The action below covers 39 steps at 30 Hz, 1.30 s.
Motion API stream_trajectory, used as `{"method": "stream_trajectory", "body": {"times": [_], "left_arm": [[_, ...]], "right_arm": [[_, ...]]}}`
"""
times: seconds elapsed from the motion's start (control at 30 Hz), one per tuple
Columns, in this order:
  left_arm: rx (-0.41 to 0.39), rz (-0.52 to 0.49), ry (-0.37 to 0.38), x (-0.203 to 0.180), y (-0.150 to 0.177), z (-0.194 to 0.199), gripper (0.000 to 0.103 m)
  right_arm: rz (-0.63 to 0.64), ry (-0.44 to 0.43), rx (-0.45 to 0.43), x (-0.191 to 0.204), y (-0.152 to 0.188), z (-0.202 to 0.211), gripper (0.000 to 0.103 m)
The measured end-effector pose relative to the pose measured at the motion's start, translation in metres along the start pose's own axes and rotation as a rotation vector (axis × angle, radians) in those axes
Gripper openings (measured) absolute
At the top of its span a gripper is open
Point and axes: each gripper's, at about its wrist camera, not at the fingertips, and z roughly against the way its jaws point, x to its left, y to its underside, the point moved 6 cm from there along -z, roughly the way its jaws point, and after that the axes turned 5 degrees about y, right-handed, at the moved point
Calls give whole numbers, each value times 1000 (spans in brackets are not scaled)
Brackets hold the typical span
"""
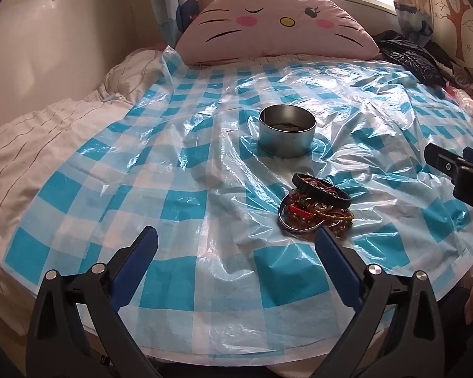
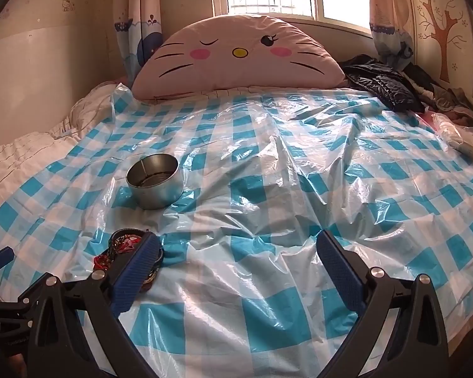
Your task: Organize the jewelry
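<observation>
A bed covered with a blue-and-white checked plastic sheet (image 1: 116,170) fills the left wrist view, where the left gripper (image 1: 236,242) hangs above the near edge with its fingers (image 1: 142,252) spread wide and nothing between them. A pile of bracelets (image 1: 315,208), with a black band resting on top of beaded strands and a metal bangle, lies on the sheet just beyond the right-side finger. Farther up the bed stands a round metal tin (image 1: 287,134), open at the top and apart from the pile, with something dark at its bottom that is too small to make out. The right gripper (image 1: 451,173) enters from the right edge of this view. In the right wrist view the right gripper (image 2: 236,252) also has its fingers (image 2: 334,261) set wide and empty over bare sheet; the bracelets (image 2: 123,245) sit partly hidden behind its left-side finger, and the tin (image 2: 156,182) stands beyond them, up and to the left. A pink cat-face cushion (image 2: 236,53) leans at the head of the bed. The job looks to be at its start, with the pile apparently untouched. The next move likely calls for one gripper to swing over the pile, close on a single bracelet, probably the black one on top, and carry it to the tin.
</observation>
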Motion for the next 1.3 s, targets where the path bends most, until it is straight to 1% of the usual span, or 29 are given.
{"method": "stream_trajectory", "body": {"times": [0.13,0.2,0.3,0.37,0.5,0.53,0.57,0.7,0.73,0.97,1.17,1.3], "left_arm": [[-8,19,2,6,1,5,96],[-9,38,6,11,1,6,96],[-7,69,23,17,2,6,96],[-2,66,16,17,4,3,96],[4,51,4,19,4,-2,96],[6,57,7,20,4,-3,96],[8,66,12,21,4,-4,96],[13,76,17,23,4,-6,96],[11,71,15,23,4,-7,96],[9,48,10,18,4,-7,96],[10,53,14,17,5,-6,96],[11,47,12,16,6,-6,96]], "right_arm": [[10,-19,-24,6,1,11,96],[-9,-45,-31,9,3,17,96],[-65,-85,-14,10,3,19,96],[-65,-100,-11,19,8,19,96],[43,-60,-21,39,7,16,96],[68,-48,13,39,10,14,96],[86,-39,19,41,11,13,96],[69,-48,30,38,10,12,96],[62,-52,-1,38,9,13,96],[59,-48,-15,35,9,10,96],[7,-68,16,26,9,5,96],[-1,-70,24,24,9,4,96]]}}
